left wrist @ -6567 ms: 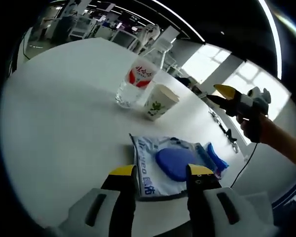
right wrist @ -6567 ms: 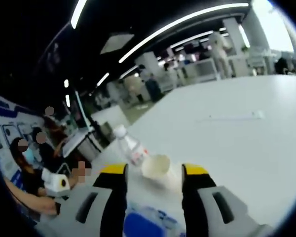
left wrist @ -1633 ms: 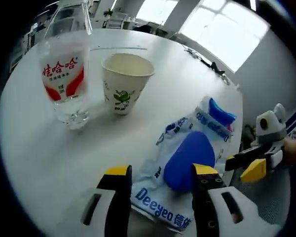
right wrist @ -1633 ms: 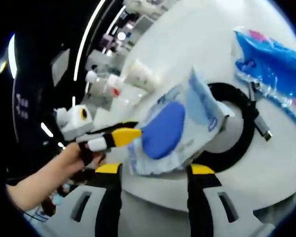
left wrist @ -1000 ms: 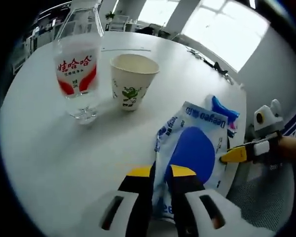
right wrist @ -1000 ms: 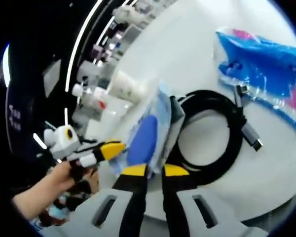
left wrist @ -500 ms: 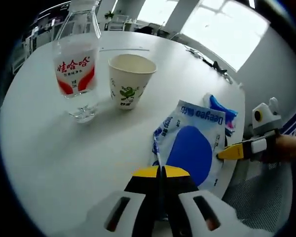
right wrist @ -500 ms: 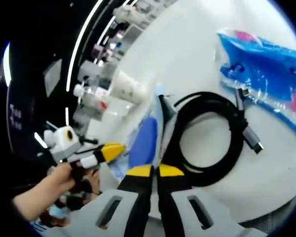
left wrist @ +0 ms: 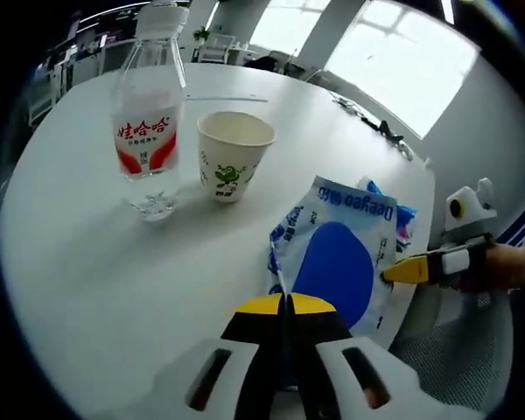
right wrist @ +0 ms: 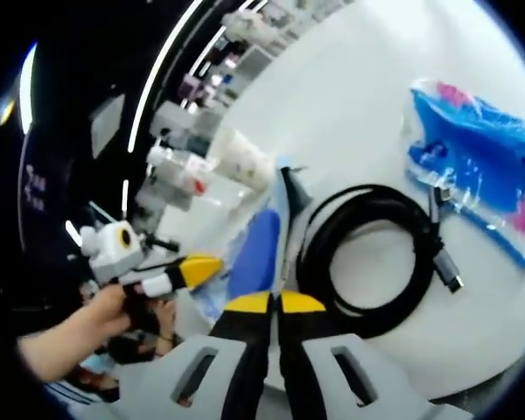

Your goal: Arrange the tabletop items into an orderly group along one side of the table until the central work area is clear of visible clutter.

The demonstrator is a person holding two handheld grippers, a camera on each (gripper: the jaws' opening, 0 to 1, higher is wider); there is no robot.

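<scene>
A white Deeyeo pack (left wrist: 337,262) with a blue oval on it hangs between both grippers. My left gripper (left wrist: 284,302) is shut on its near edge. The right gripper (left wrist: 413,269), held by a hand, pinches the opposite edge. In the right gripper view the pack (right wrist: 261,249) stands edge-on, my right gripper (right wrist: 276,302) is shut on it, and the left gripper (right wrist: 185,267) grips its far side. A clear water bottle (left wrist: 149,114) with a red label and a paper cup (left wrist: 234,153) stand together on the white table (left wrist: 87,262).
A coiled black cable (right wrist: 367,262) lies on the table (right wrist: 367,114) just right of the held pack. Beyond it lies a blue plastic pack (right wrist: 490,171), whose tip (left wrist: 381,186) peeks out behind the held pack. The bottle (right wrist: 171,166) and cup (right wrist: 241,157) stand further back.
Both grippers, open 1.6 s ago, have shut on opposite edges of the Deeyeo pack and raised it off the cable coil. The left gripper view has drawn back a little since.
</scene>
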